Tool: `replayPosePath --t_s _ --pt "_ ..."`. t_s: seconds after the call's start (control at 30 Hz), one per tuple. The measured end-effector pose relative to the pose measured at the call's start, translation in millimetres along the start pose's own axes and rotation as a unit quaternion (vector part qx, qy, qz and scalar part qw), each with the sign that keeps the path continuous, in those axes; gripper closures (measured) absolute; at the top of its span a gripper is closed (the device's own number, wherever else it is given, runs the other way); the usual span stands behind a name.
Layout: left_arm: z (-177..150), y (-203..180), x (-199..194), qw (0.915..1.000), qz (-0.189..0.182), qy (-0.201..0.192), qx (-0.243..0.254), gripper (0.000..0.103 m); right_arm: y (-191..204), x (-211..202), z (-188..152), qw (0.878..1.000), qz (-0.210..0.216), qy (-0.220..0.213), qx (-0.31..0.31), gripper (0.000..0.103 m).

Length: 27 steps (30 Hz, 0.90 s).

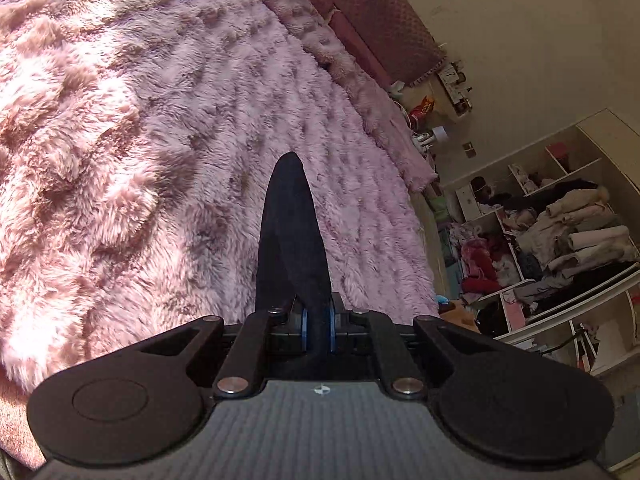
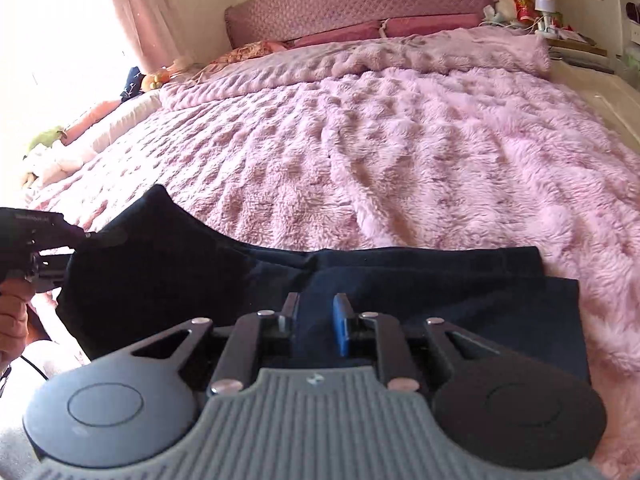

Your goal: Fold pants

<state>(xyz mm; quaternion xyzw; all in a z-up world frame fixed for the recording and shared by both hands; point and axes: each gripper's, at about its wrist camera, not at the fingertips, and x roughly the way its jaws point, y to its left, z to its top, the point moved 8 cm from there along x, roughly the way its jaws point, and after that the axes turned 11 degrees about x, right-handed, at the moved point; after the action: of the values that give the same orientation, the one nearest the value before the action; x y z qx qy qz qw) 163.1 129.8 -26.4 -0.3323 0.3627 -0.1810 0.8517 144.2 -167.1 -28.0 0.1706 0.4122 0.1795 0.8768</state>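
nearest the right wrist camera, the right gripper (image 2: pixel 316 322) is sitting low over the dark navy pants (image 2: pixel 224 276), its fingers (image 2: pixel 341 326) closing on a fold of the cloth with fabric filling the narrow gap between them; the hold appears meant to pin or carry the near edge while the other end is being handled. the pants are lying across the near part of the bed, on the pink fluffy blanket (image 2: pixel 400 152), with a squared, doubled section lying flat to the right and a looser portion rising to the left. at that left end the left gripper (image 2: pixel 86 236) is meeting the raised cloth, evidently lifting it clear of the blanket so it can be carried over; a hand (image 2: pixel 12 312) is showing behind it. in the left wrist view the left gripper (image 1: pixel 316 316) is showing its fingers (image 1: pixel 305 322) drawn together on a dark tongue of the pants (image 1: pixel 290 232), which is standing up ahead of the camera over the blanket (image 1: pixel 140 140). judged from this, a fold is in progress and not yet laid down. farther off, the quilted headboard (image 2: pixel 360 0) and pillows are lying well apart from the work, and open shelving (image 1: pixel 560 232) stuffed with clothing is standing beyond the bed edge.
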Motion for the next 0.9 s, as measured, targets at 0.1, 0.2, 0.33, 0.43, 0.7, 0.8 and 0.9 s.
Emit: replayPosePath --t_s 0.1,0.2,0.33,0.43,0.7,0.8,0.9 --pt "-3.8 -28.3 3.3 0.9997 0.009 -0.021 -0.005 0.094 6.5 21.9 -24.5 0.993 0.083 0.062 0.053 0.091" --pt "-6.8 -55.7 10.1 0.9990 0.014 -0.041 0.006 0.094 -1.5 62.5 -60.4 0.985 0.061 0.134 0.095 0.102" --pt "-13.9 -94.1 27.4 0.9991 -0.002 -0.035 0.022 0.094 -5.4 19.8 -50.4 0.989 0.096 0.090 0.063 0.101" --pt "-20.7 -128.4 48.5 0.9981 -0.005 -0.018 0.058 0.094 -47.0 -35.4 -15.7 0.995 0.071 -0.033 0.061 0.086" --pt "-61.8 -178.3 116.3 0.9885 0.112 0.008 0.101 0.094 -197.8 -105.1 -3.4 0.955 -0.037 -0.176 0.237 0.087" --pt "-79.4 -185.8 141.3 0.9820 0.152 0.017 0.111 0.094 -211.7 -121.0 -3.8 0.945 -0.021 -0.198 0.260 0.087" --pt "-99.3 -194.7 162.5 0.9839 0.148 0.043 0.091 0.094 -213.3 -121.1 3.0 0.945 -0.010 -0.204 0.255 0.087"
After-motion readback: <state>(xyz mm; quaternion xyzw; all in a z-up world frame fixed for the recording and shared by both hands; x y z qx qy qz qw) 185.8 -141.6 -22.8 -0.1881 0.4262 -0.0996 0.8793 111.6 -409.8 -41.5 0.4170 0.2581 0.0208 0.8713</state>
